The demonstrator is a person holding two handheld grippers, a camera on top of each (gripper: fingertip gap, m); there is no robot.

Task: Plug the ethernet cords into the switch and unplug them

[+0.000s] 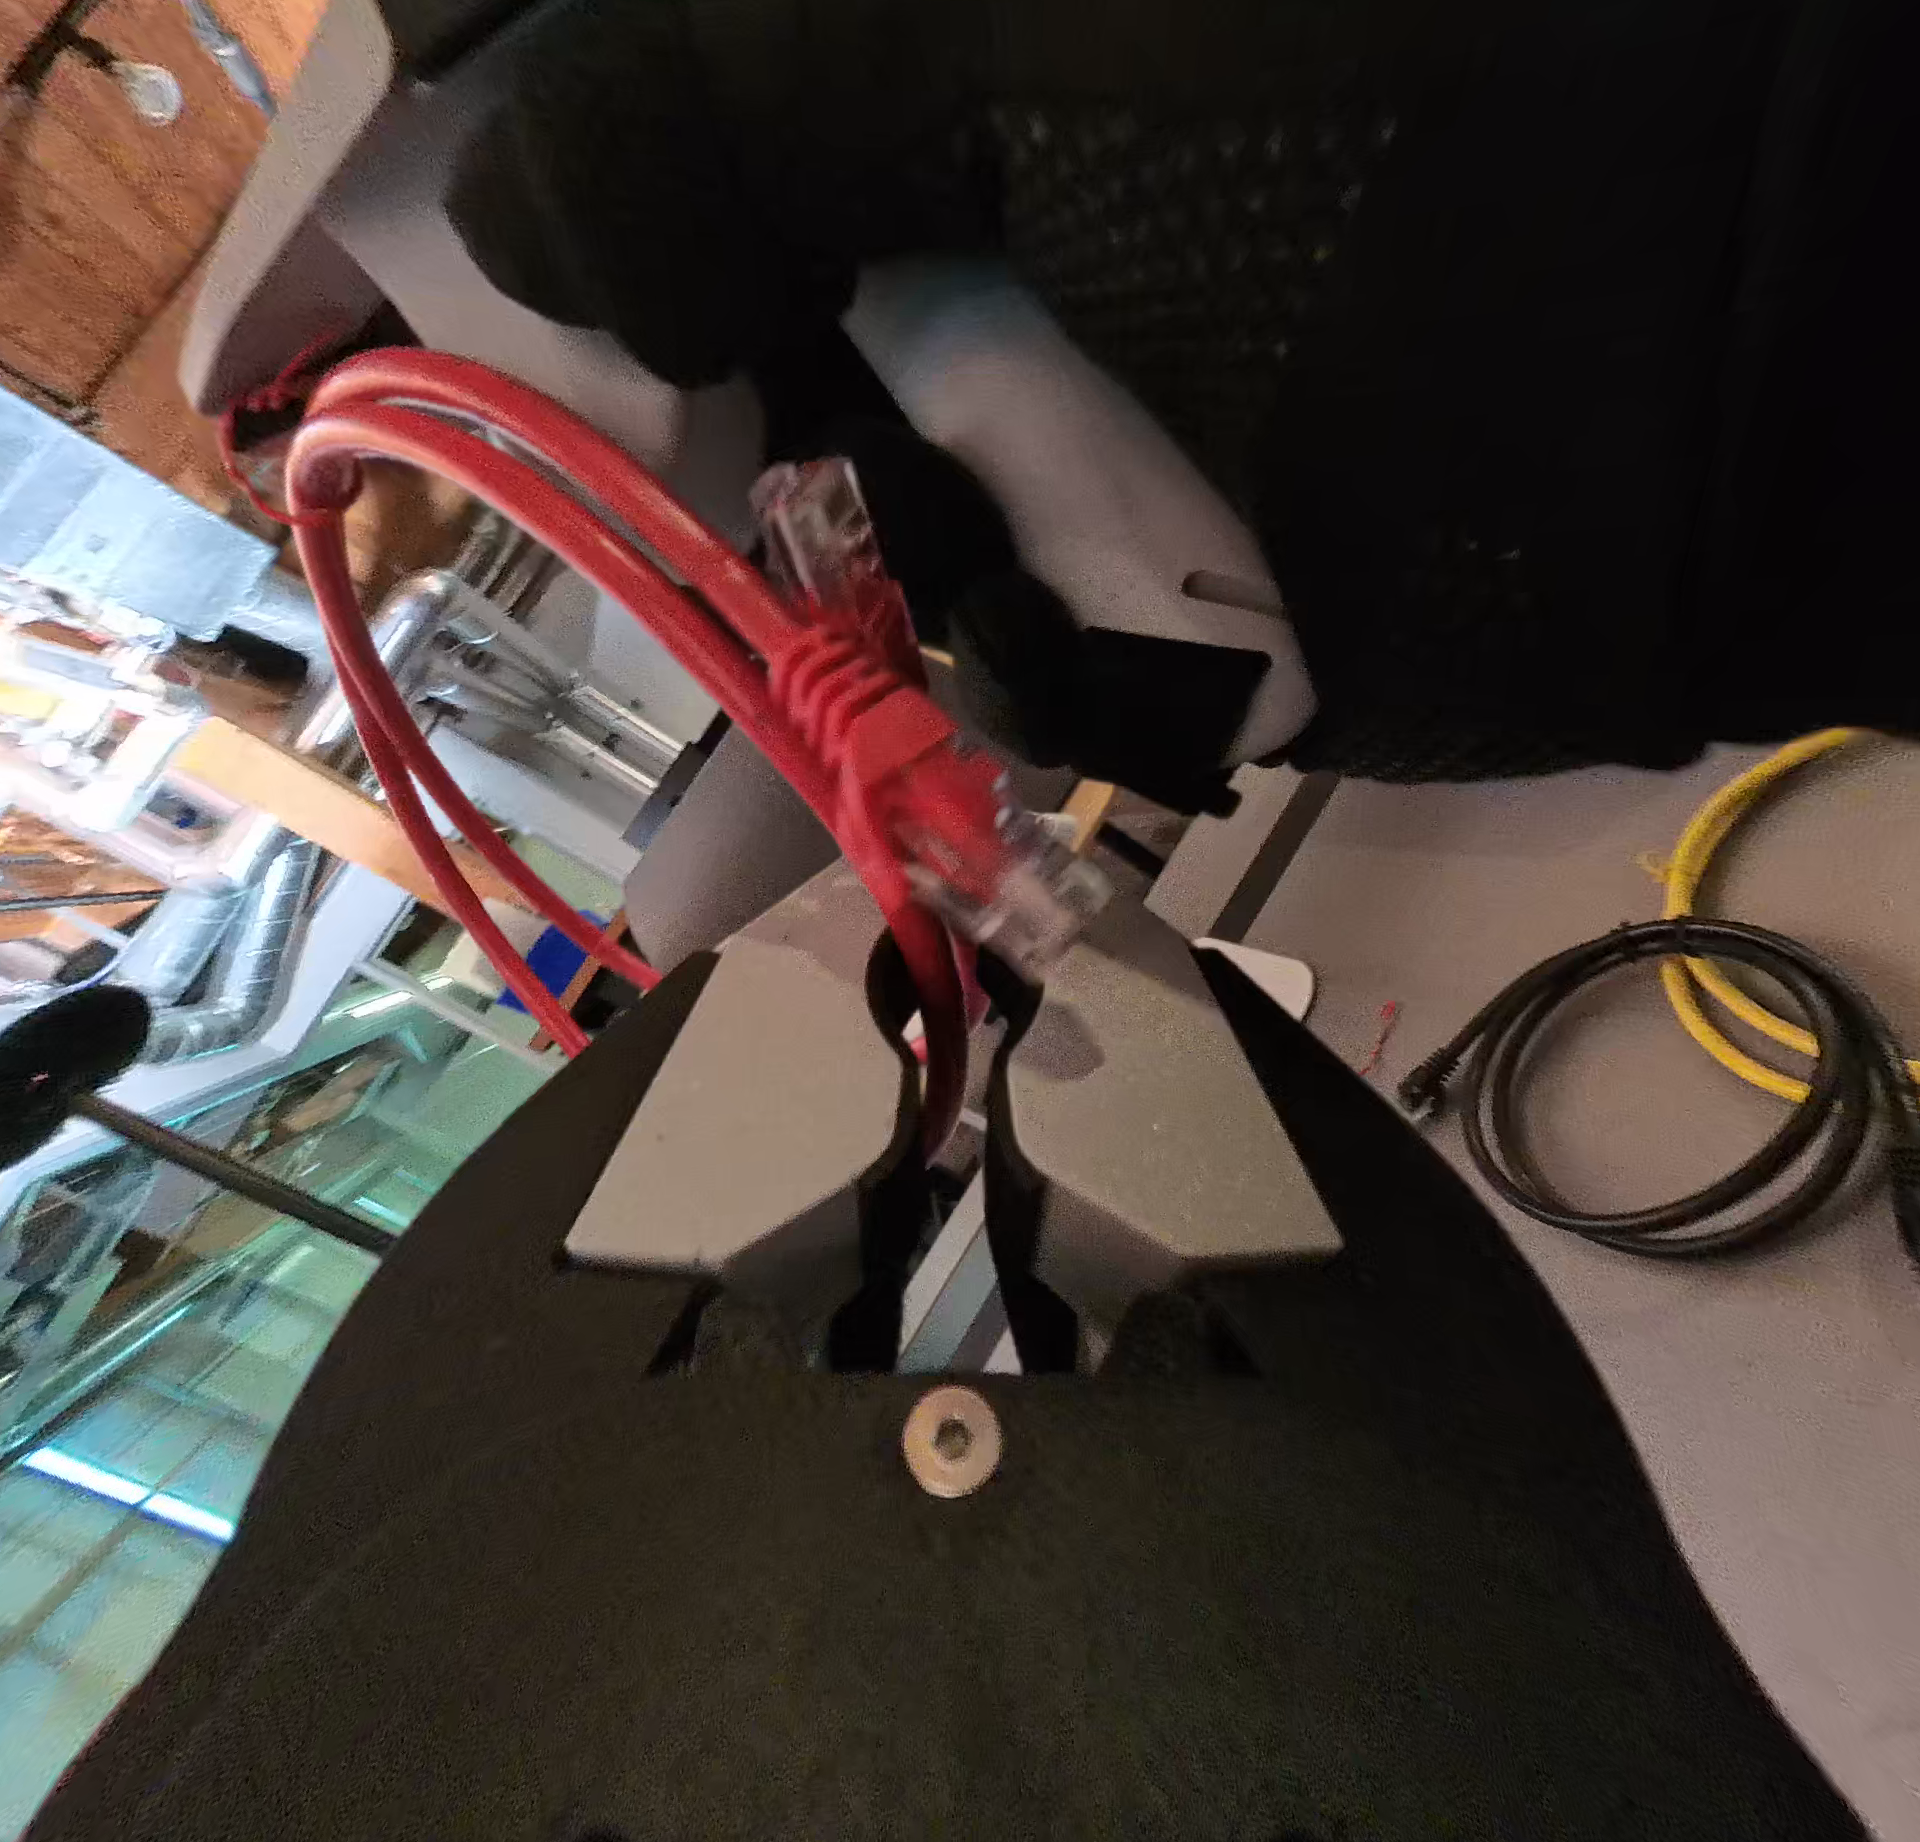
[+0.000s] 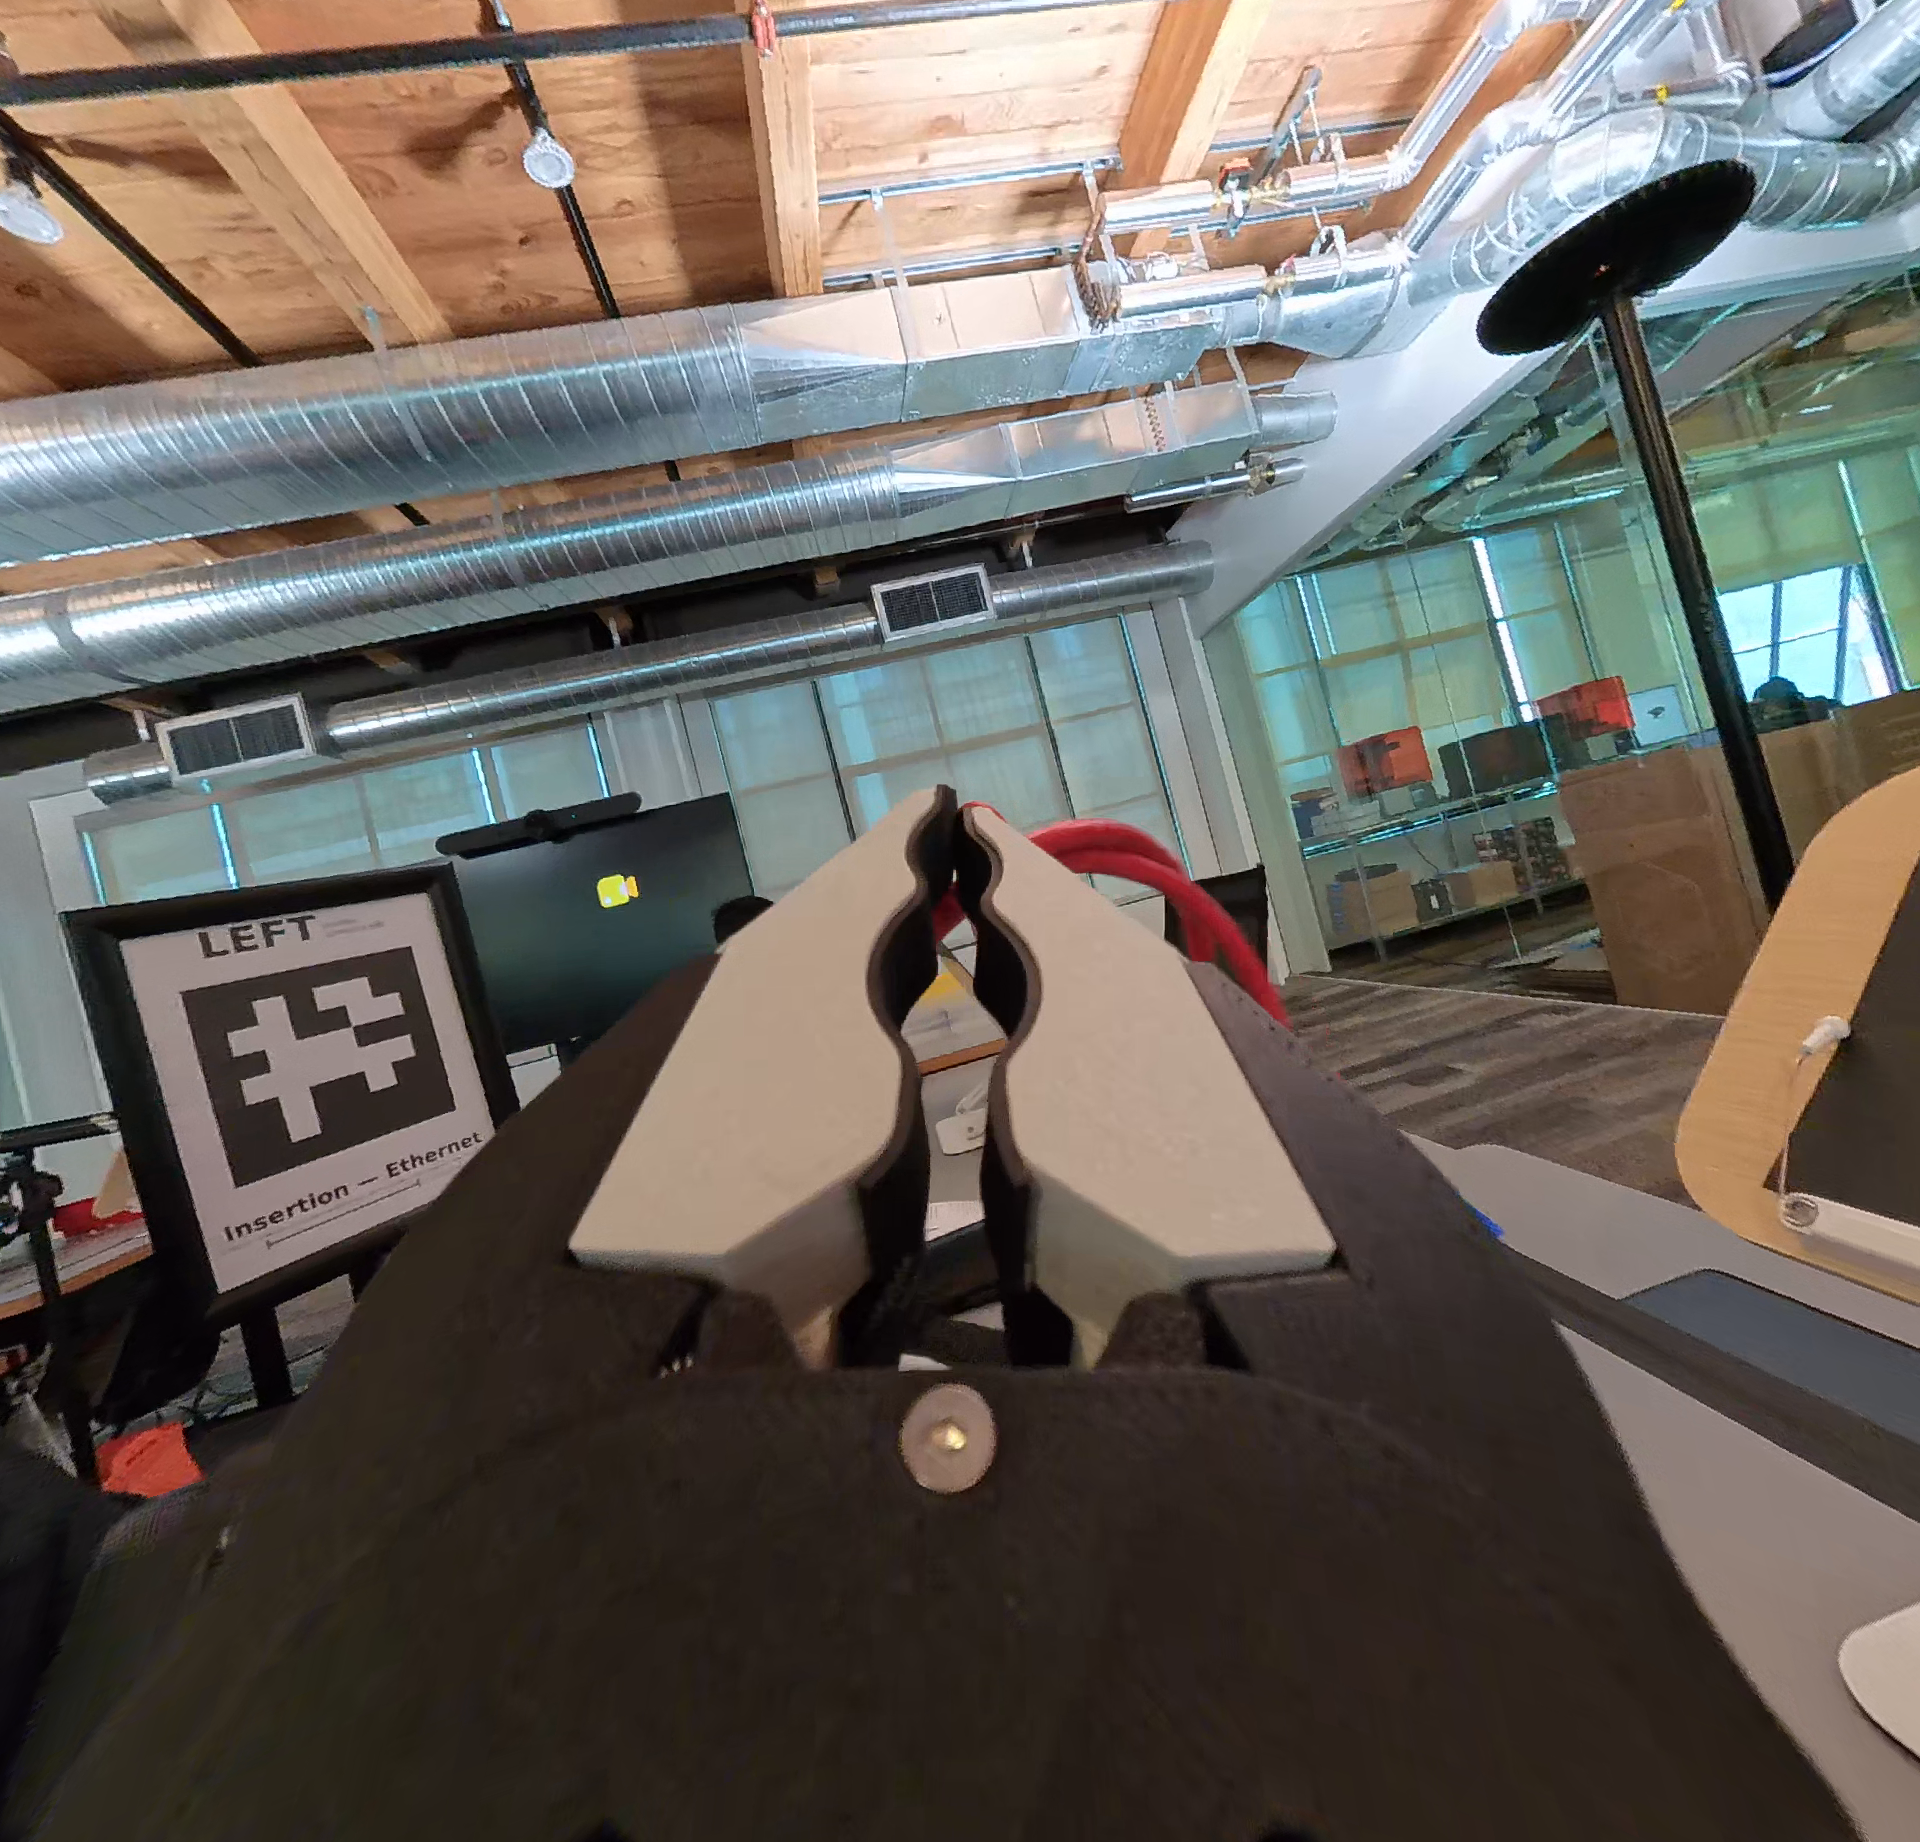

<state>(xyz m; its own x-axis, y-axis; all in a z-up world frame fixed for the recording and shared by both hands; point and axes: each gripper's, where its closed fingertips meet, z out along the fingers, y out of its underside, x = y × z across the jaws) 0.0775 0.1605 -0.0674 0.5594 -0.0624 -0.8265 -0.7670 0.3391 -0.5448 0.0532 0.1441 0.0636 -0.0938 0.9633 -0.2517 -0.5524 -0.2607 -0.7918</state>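
Note:
A coiled red ethernet cable hangs in the air between my two grippers. In the left wrist view my left gripper is shut on a strand of it, which runs down between the pads. Its two clear plugs sit just above the fingertips. The right gripper's grey finger reaches in from the top, with the cable's loop end at its tip. In the right wrist view my right gripper is shut, with the red cable between its pads and curving off to the right. No switch is in view.
A black cable coil and a yellow cable lie on the grey table. A framed sign and a dark monitor stand ahead on the left. A wooden-edged panel and a black pole stand on the right. About 12 cm separates my left fingertips from my right.

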